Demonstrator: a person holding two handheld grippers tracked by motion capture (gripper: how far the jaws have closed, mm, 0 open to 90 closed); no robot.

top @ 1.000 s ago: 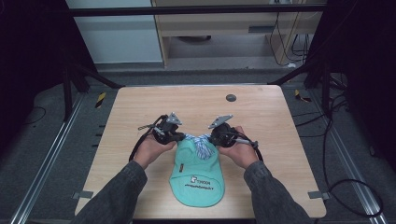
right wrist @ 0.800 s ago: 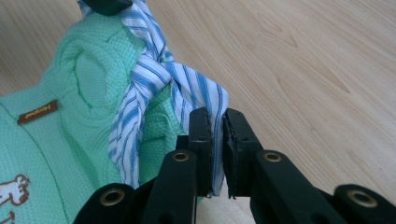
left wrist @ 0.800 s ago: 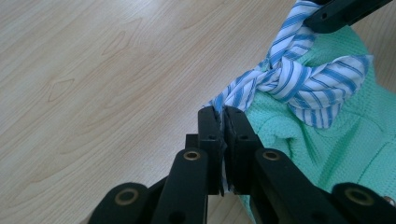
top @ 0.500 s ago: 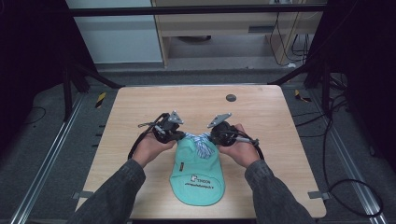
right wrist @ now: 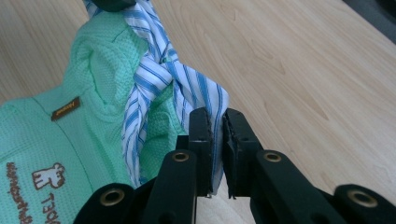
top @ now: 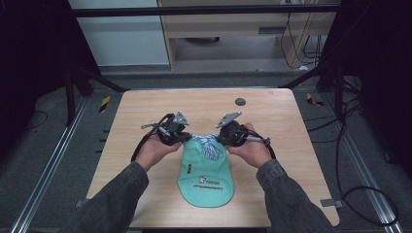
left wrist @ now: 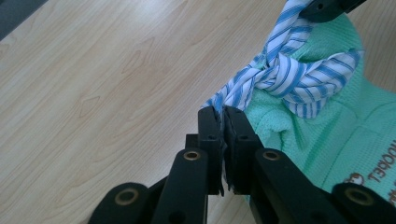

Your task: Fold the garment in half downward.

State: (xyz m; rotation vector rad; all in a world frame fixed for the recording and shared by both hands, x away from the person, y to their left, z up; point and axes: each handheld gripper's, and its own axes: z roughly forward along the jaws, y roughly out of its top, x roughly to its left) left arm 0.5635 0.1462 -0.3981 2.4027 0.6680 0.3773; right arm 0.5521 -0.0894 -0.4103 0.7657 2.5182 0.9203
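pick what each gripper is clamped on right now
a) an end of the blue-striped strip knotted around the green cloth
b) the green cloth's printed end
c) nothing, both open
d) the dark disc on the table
a: the left gripper and the right gripper each pinch an end of the blue-striped strip, which is knotted around the bunched end of the green cloth.

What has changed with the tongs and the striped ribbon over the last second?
Nothing visibly changed. The left tongs and right tongs are shut on opposite ends of the knotted striped ribbon, as before, with the green cloth lying in the same spot on the table.
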